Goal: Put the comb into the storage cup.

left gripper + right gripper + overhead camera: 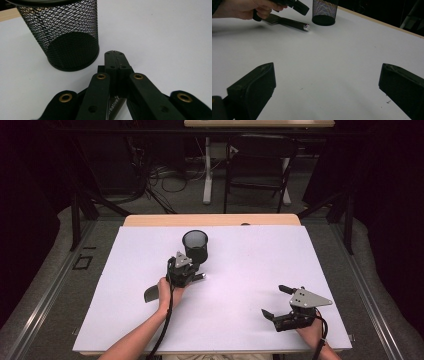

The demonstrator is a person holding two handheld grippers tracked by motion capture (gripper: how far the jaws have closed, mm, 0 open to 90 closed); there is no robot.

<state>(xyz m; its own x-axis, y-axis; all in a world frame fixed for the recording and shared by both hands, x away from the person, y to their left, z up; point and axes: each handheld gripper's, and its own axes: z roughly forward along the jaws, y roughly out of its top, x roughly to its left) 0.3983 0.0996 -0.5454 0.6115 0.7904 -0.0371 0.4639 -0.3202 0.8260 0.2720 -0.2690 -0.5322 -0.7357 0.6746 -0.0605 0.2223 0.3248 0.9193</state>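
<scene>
A black mesh cup [195, 245] [62, 37] [324, 12] stands upright on the white table top [260, 265]. A flat kitchen tool [151, 293] [287, 22] with a black handle and a silver end lies on the table just in front of it. My left gripper [193, 266] [117, 58] [299, 7] hovers over that handle, pointing at the cup's base. Its jaws are shut against each other with nothing between the tips, and a piece of the handle [113, 103] shows beneath them. My right gripper [276, 300] [327, 72] rests open near the front right, holding nothing.
The table's wooden far edge [210, 220] runs just behind the cup. A folding chair [260, 165] and a white desk leg [207, 170] stand on the floor beyond. Bare white surface [332, 50] lies between the two grippers.
</scene>
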